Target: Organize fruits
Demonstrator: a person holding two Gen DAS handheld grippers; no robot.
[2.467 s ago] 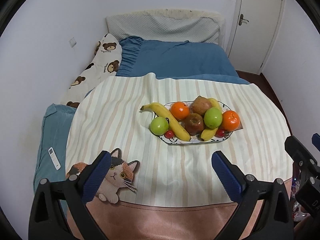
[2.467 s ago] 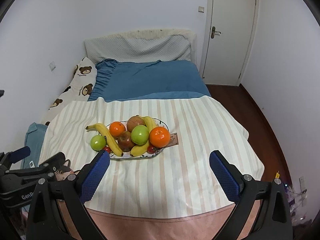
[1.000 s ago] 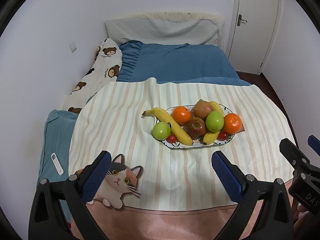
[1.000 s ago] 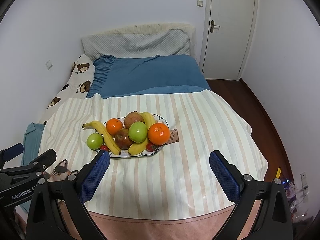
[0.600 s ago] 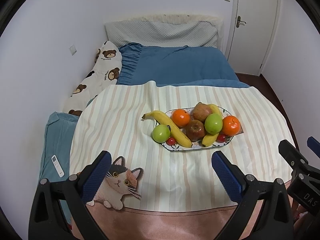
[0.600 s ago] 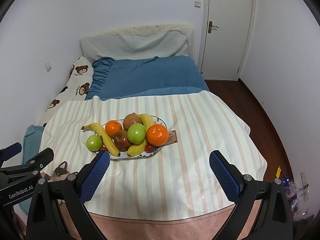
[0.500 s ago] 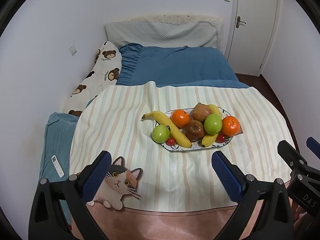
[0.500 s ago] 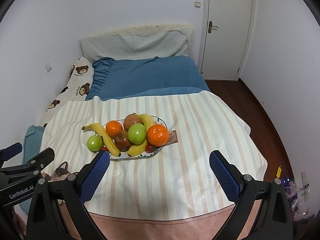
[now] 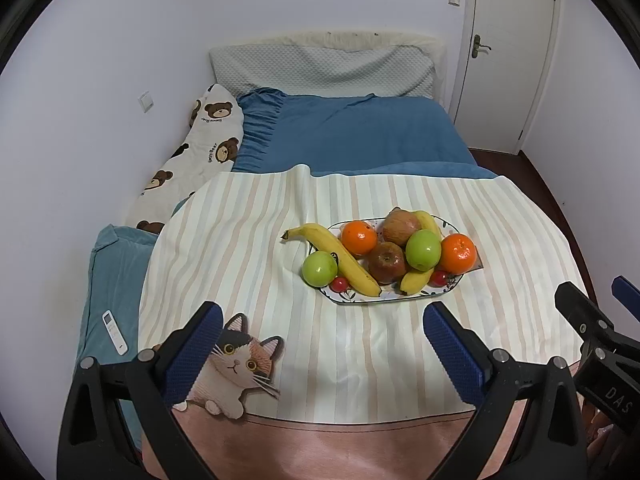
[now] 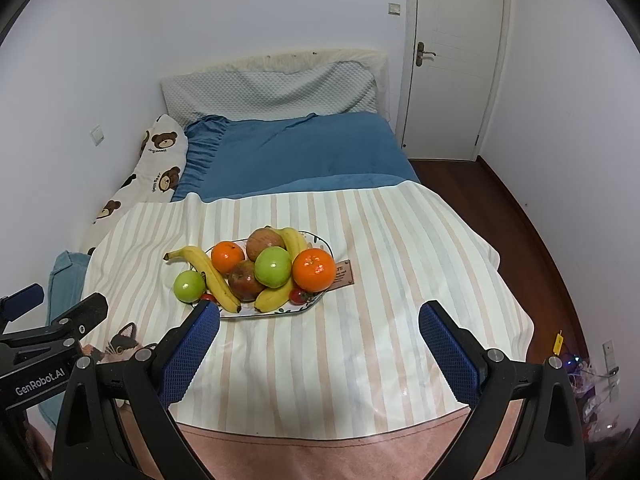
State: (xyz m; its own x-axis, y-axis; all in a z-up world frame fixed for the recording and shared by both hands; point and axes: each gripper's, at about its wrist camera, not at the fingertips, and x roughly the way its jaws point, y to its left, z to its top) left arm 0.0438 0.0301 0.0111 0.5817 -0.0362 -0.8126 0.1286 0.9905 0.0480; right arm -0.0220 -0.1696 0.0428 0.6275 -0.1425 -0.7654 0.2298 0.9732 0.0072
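Left wrist view. The left hand-held gripper stands wide open and empty, its blue pads well apart, above the near part of the striped cloth spread over the bed. Ahead of it and slightly toward its right finger lies the plate, piled with fruit: two bananas, two oranges, a green apple and brownish fruit. A second green apple sits at the plate's edge on the left-finger side, beside the long banana whose stem overhangs the rim. Nothing is lifted — judged from this, the sorting is hardly begun or nearly closed; which, the view cannot settle.

Right wrist view. The right hand-held gripper is likewise fully open, holding nothing; the plate lies ahead, toward its left finger. Bare cloth opens beyond its right finger, ending at the bed's edge above the wooden floor — a probable drop hazard for round fruit.
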